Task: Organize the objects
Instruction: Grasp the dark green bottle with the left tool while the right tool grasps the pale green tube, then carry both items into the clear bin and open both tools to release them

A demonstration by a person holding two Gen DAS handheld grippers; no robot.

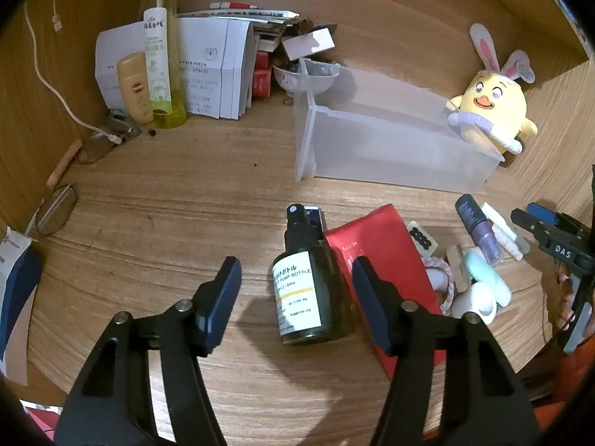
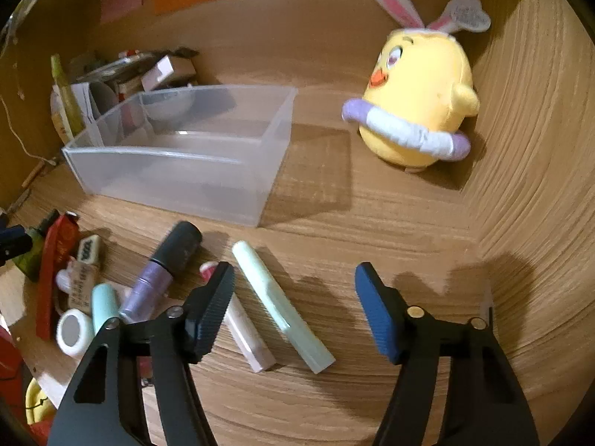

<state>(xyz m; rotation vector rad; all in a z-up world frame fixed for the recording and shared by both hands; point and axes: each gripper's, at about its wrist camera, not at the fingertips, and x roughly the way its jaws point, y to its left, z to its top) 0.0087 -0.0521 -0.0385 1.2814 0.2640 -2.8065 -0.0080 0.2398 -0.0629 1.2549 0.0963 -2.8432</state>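
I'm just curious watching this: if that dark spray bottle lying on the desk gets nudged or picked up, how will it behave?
The dark pump bottle lies on its side between the open left gripper fingers, so its round body would probably roll if nudged sideways. It looks rigid, so it shouldn't squash when squeezed. The paper label may give better grip than its glossy sides.

A yellow plush chick (image 2: 416, 104) sits near the corner; eyeglasses (image 1: 59, 208) lie left.

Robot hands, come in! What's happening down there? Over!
Both grippers open, empty: left gripper, right gripper. Dark spray bottle lying between left jaws. Clear bin empty, path unobstructed.
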